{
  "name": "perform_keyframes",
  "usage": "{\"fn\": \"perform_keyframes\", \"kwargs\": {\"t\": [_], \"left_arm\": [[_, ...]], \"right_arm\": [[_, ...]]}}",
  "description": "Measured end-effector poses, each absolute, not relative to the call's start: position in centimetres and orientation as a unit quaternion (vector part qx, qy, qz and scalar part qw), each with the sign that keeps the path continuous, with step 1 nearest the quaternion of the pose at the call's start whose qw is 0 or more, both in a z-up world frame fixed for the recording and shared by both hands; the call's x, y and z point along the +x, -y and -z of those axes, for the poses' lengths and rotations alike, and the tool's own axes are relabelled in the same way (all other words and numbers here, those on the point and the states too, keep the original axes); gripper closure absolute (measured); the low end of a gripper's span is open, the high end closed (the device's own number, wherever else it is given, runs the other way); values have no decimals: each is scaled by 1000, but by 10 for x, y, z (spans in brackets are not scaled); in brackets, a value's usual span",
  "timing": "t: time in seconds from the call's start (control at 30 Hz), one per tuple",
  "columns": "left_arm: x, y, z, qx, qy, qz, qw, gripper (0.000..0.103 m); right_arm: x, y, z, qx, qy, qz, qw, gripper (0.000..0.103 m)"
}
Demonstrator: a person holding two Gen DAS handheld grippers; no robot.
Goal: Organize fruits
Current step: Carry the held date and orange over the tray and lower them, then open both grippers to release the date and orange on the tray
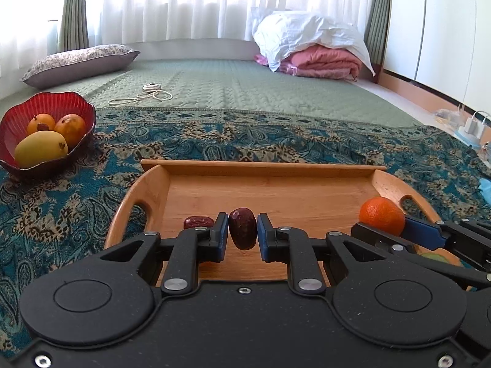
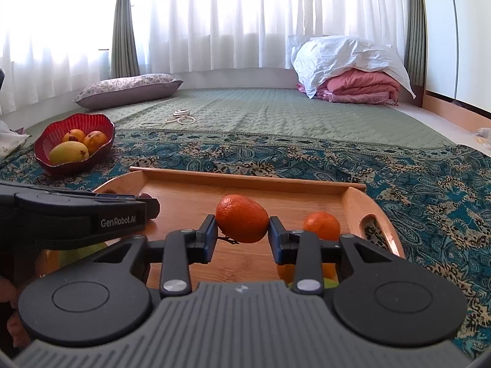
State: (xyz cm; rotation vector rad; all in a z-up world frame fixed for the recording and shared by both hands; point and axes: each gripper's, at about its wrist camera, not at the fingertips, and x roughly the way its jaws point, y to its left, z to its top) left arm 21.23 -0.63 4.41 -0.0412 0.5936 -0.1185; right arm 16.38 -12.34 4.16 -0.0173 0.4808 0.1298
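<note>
Lying on the bed's patterned blanket (image 1: 276, 141), the wooden tray (image 1: 270, 165) sits near the front edge and the red bowl (image 1: 12, 128) of yellow fruit toward the left edge. Both claws appear mid-pickup over the tray: the right claw (image 2: 243, 225) pinches a tangerine (image 2: 242, 222), the left claw (image 1: 242, 230) pinches a dark red date (image 1: 242, 228). Next, each fruit likely needs lifting clear and carrying to its group, probably the bowl.
</note>
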Motion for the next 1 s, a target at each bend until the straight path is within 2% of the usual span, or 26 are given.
{"fn": "perform_keyframes", "kwargs": {"t": [1.0], "left_arm": [[229,13,-27,-1,-317,61,946,83]], "right_arm": [[178,114,-24,-35,-286,-67,955,62]]}}
